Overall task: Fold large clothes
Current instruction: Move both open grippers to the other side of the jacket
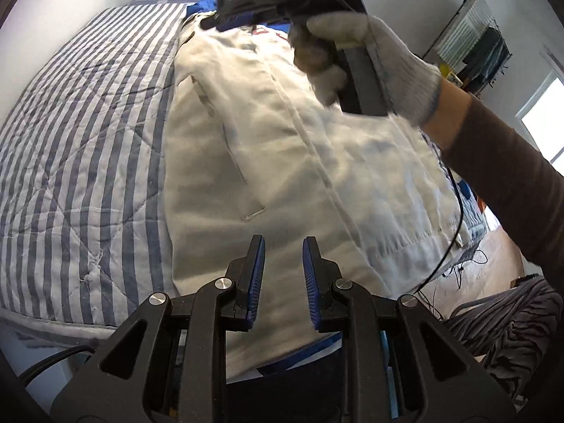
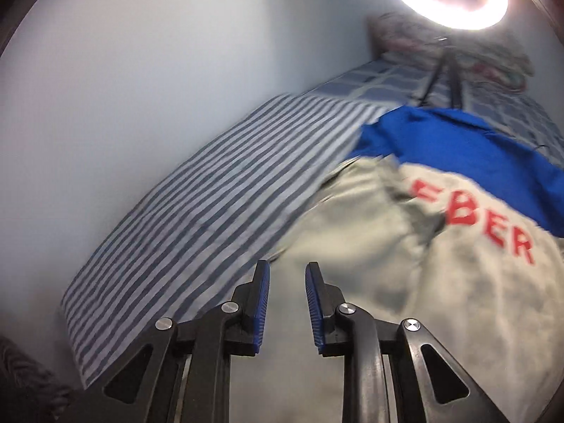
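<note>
My left hand-held gripper (image 1: 283, 246) and right hand-held gripper (image 2: 287, 273) both stand narrowly parted and empty above the white jacket (image 1: 275, 162) spread on the bed (image 1: 81, 134). Through the blur it looks only partly folded, I think. Next I need a grip on its near hem to fold it over.

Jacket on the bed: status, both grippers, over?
Left gripper open, empty, above white jacket. Right gripper open, empty, near its blue shoulder. Jacket flat on striped quilt. Gloved right hand over jacket.
</note>
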A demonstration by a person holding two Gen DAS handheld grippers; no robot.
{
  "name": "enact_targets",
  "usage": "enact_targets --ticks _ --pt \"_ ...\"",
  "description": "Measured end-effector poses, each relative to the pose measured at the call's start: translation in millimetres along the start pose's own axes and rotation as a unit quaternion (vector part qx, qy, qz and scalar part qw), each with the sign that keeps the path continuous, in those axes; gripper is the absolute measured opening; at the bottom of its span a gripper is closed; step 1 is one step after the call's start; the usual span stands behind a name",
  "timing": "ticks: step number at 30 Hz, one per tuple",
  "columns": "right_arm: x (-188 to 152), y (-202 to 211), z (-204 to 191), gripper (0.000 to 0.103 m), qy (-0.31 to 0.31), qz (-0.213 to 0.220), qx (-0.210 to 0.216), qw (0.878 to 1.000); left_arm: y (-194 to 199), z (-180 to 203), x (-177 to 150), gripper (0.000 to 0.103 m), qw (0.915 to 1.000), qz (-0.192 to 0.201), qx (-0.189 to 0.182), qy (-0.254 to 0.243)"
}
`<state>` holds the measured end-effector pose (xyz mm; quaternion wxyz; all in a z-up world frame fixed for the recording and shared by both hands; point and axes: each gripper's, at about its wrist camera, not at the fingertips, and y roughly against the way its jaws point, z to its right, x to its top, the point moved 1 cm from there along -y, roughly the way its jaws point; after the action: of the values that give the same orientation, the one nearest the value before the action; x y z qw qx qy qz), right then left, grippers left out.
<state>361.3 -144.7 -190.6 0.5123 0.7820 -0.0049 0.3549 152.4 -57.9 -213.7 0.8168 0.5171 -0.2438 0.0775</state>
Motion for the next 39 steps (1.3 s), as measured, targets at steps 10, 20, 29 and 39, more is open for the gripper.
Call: enact_targets --ticks 10,20,29,39 --pt "-34.5 -41.9 -9.1 0.015 -0.036 -0.060 -0.034 0.997 -33.9 15.8 -20.5 0.020 0.9966 -0.021 0.056 -0.056" --pt "-55.4 72.8 -7.6 0.040 -0.065 0.044 -0.057 0.995 13.2 26.2 -10.9 0.028 0.9958 0.025 0.056 -0.068" --pt "-131.4 200.3 22.2 0.088 -0.118 0.091 -0.136 0.979 75.9 64.9 28.7 0.072 0.9906 0.096 0.016 -0.097" --pt "-242.6 312.7 99.8 0.087 -0.216 0.090 -0.229 0.945 86.7 102.6 82.5 0.072 0.9876 0.098 -0.028 -0.120"
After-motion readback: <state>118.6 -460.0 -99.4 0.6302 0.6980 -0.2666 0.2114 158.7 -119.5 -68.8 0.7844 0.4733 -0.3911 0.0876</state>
